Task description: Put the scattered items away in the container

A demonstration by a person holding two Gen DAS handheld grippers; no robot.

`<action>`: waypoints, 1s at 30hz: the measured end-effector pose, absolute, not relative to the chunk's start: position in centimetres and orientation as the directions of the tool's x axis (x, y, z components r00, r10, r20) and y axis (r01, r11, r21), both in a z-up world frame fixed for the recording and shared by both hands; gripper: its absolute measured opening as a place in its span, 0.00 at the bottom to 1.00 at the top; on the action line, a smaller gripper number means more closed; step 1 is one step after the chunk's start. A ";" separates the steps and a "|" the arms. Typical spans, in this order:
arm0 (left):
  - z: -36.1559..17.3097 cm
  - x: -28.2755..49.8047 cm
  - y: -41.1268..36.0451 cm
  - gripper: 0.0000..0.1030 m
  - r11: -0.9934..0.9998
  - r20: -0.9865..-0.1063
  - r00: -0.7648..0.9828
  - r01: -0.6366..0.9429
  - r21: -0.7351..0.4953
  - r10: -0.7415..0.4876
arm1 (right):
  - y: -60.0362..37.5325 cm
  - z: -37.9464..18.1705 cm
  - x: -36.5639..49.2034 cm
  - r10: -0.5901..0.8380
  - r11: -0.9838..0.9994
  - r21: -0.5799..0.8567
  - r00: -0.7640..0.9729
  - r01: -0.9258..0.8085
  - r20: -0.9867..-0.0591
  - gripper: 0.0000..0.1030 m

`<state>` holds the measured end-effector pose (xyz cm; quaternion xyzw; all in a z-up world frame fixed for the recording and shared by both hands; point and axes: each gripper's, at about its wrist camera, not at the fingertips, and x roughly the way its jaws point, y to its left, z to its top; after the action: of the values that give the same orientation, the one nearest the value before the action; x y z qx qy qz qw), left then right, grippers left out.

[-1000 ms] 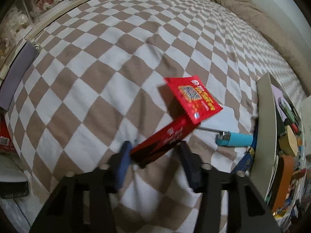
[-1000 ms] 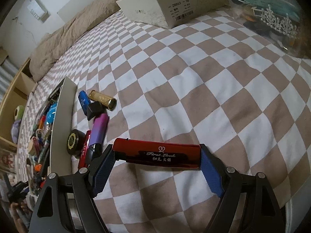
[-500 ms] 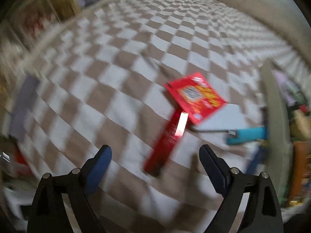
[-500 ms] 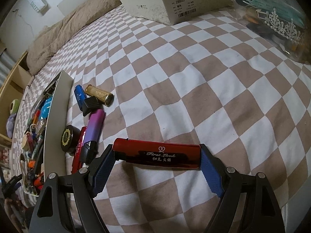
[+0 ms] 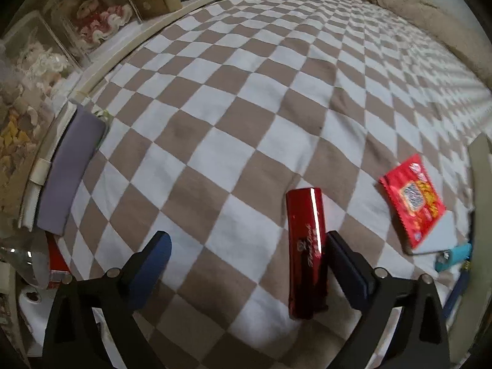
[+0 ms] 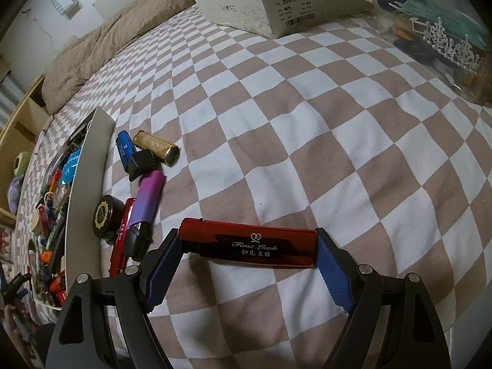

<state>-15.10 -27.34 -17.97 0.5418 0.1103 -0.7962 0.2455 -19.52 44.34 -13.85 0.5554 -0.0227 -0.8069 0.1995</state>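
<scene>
Glossy cases lying on matt woven cloth

A long red glossy lighter case [image 6: 249,243] is catching light at six o'clock on the soft brown-and-white checked cloth bedspread [image 6: 307,123]; a shiny gold metallic tube [image 6: 156,147] is gleaming at nine o'clock, a matt white cardboard shoebox [image 6: 276,3] sitting at twelve.

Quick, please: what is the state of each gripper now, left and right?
Left gripper: opening wide, holding nothing; a red bar lies on the bed by its right finger.
Right gripper: closed on the ends of a red lighter.
</scene>
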 end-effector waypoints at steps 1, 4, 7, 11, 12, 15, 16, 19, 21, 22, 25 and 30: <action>-18.0 -15.1 -27.0 0.96 -0.872 -0.922 -0.305 0.485 0.064 -0.237 | 44.2 -13.9 -19.6 -0.345 -0.920 0.256 -0.303 0.298 -0.888 0.82; -18.1 -13.9 -25.6 0.96 -0.919 -0.935 -0.321 0.394 0.016 -0.154 | 43.6 -14.1 -19.8 -0.341 -0.920 0.250 -0.302 0.301 -0.890 0.82; -18.0 -13.0 -24.1 0.96 -0.944 -0.933 -0.354 0.324 -0.058 -0.064 | 43.4 -14.1 -19.9 -0.337 -0.921 0.245 -0.302 0.304 -0.892 0.82; -17.8 -12.8 -22.1 0.96 -0.950 -0.911 -0.404 0.246 -0.193 0.080 | 43.0 -14.3 -20.1 -0.340 -0.919 0.247 -0.303 0.307 -0.890 0.82; -17.8 -13.0 -21.8 0.96 -0.947 -0.902 -0.417 0.230 -0.225 0.113 | 43.0 -14.3 -20.1 -0.341 -0.919 0.248 -0.303 0.306 -0.890 0.82; -17.4 -13.2 -21.3 0.96 -0.934 -0.870 -0.448 0.176 -0.312 0.206 | 42.9 -14.4 -20.2 -0.344 -0.918 0.249 -0.304 0.308 -0.889 0.82; -17.2 -13.1 -21.3 0.96 -0.934 -0.864 -0.455 0.162 -0.317 0.214 | 42.8 -14.4 -20.2 -0.342 -0.918 0.247 -0.304 0.310 -0.889 0.82; -16.1 -12.7 -21.1 0.96 -0.953 -0.868 -0.470 0.155 -0.259 0.159 | 42.1 -14.6 -20.2 -0.325 -0.919 0.223 -0.305 0.324 -0.895 0.82; -15.5 -12.5 -21.8 0.96 -0.965 -0.873 -0.475 0.161 -0.207 0.108 | 41.6 -14.7 -20.2 -0.305 -0.920 0.196 -0.307 0.338 -0.902 0.82; -15.2 -12.5 -22.4 0.96 -0.971 -0.875 -0.478 0.162 -0.173 0.076 | 41.3 -14.8 -20.2 -0.291 -0.921 0.178 -0.308 0.347 -0.906 0.82; -14.7 -12.6 -23.4 0.96 -0.988 -0.881 -0.472 0.129 -0.084 0.013 | 41.0 -14.9 -20.3 -0.275 -0.921 0.158 -0.308 0.355 -0.911 0.82; -16.0 -12.9 -25.0 0.96 -0.999 -0.920 -0.390 0.027 -0.041 0.028 | 41.2 -15.0 -20.5 -0.291 -0.920 0.177 -0.305 0.349 -0.907 0.82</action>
<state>-12.85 -24.97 -16.04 0.5521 0.0248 -0.8334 -0.0001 -20.46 41.18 -14.98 0.5550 0.0264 -0.8075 0.1981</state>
